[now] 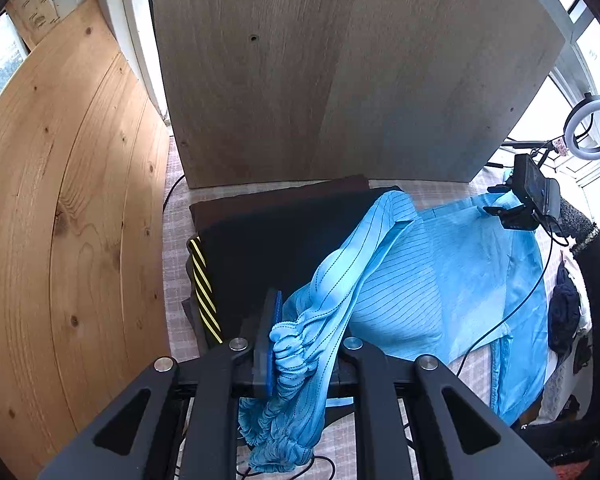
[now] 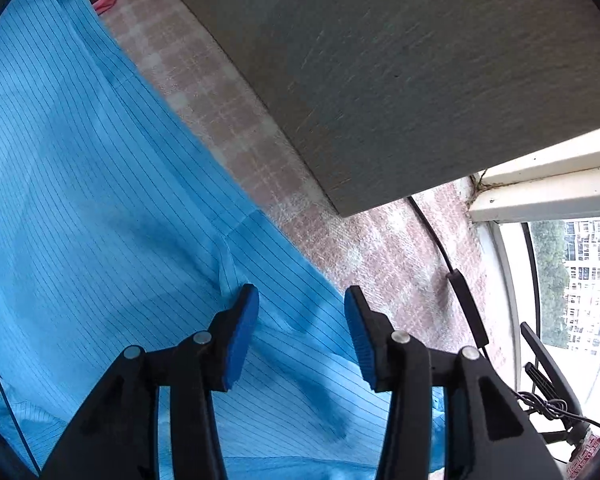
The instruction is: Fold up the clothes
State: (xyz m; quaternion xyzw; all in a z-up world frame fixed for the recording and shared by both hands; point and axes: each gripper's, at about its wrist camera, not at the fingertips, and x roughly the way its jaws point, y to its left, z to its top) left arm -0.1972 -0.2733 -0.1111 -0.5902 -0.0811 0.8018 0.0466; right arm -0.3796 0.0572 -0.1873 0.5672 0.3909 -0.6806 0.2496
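Note:
A light blue pinstriped garment (image 1: 440,280) lies spread on the checked pink cover (image 1: 178,280). My left gripper (image 1: 306,332) is shut on its gathered elastic sleeve cuff (image 1: 296,348), and the sleeve rises from the body of the garment up to the jaws. In the left wrist view my right gripper (image 1: 494,200) hovers over the garment's far edge, held by a hand in a dark sleeve. In the right wrist view the right gripper (image 2: 302,300) stands open just above the blue garment (image 2: 100,200). Nothing lies between its blue pads (image 2: 240,336).
A stack of folded dark clothes (image 1: 280,240), one with yellow stripes (image 1: 204,292), lies left of the garment. A grey board (image 1: 340,80) stands behind, with a pine board (image 1: 60,200) at the left. A ring light (image 1: 592,126), a black cable (image 2: 440,240) and a dark blue item (image 1: 564,312) are at the right.

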